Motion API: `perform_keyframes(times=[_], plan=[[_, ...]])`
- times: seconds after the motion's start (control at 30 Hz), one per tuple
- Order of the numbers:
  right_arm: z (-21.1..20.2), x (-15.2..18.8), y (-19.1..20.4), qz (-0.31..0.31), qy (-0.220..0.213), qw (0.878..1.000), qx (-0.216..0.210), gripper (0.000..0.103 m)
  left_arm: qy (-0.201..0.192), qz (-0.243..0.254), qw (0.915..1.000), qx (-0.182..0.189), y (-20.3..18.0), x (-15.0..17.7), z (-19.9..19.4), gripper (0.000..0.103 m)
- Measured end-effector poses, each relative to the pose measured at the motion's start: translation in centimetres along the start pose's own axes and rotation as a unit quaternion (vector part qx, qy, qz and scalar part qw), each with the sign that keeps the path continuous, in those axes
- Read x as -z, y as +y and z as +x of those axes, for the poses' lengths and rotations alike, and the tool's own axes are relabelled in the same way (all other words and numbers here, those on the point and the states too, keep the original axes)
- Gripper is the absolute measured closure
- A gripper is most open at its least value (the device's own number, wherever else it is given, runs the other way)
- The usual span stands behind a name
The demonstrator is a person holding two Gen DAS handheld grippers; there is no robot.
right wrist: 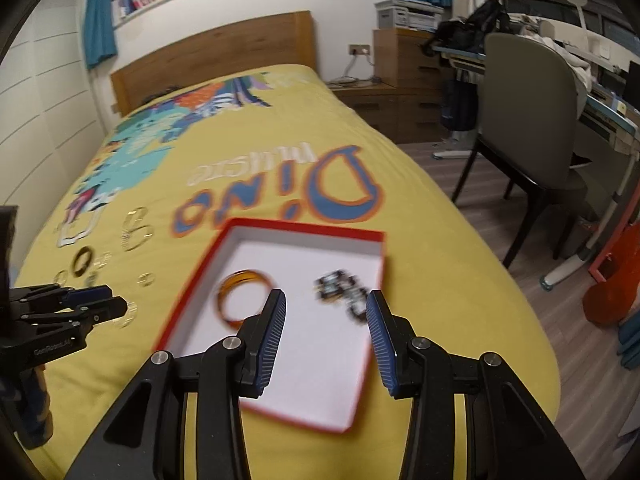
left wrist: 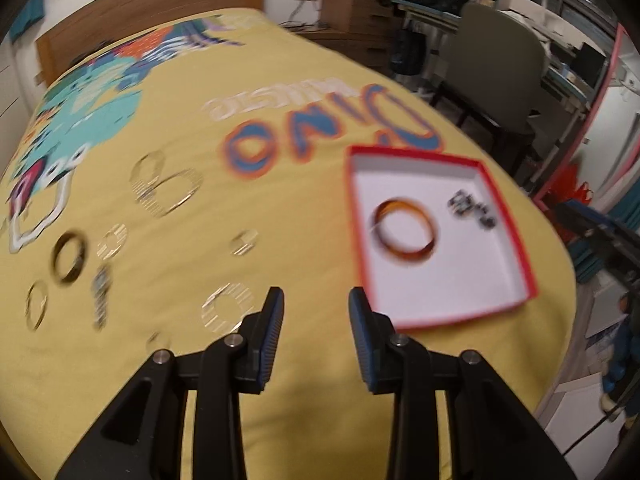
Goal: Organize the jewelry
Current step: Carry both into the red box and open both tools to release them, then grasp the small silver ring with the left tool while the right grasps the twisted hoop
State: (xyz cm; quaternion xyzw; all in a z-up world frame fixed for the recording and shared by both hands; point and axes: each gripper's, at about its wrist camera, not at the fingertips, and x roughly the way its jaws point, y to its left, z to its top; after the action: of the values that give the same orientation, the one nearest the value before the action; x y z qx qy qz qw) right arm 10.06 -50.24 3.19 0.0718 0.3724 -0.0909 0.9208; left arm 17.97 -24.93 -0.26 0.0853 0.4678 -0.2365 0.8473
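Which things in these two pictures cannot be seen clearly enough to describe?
- Dark beaded piece in the red box: motion blur in both wrist views hides whether it is a bracelet or a chain.
- Small jewelry on the bedspread, such as the dark ring: blurred in the left view, too small in the right.
- Left gripper in the right view: cut off by the left edge.

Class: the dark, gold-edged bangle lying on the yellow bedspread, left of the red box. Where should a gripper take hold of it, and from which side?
Grip the dark gold-edged bangle across its rim, one finger inside the hole, coming from above: it seems to lie flat, so probably only the rim offers a pinch.
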Motion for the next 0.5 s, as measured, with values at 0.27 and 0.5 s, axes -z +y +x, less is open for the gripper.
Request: perform_keyframes(times=[0.27,0.5], plan=[[-1.5,2.7,8.6,-0.036,0.013,0.995,-0.088,0.066,0.016,-0.068,0.9968,-0.039,10.7,6.5,-2.1,0.071],[2.2,4.3,17.1,-0.074,0.055,0.984,-0.153,0.071,0.016,-0.104,0.9940,-0.030,15.8,8.2,-1.6,0.072]])
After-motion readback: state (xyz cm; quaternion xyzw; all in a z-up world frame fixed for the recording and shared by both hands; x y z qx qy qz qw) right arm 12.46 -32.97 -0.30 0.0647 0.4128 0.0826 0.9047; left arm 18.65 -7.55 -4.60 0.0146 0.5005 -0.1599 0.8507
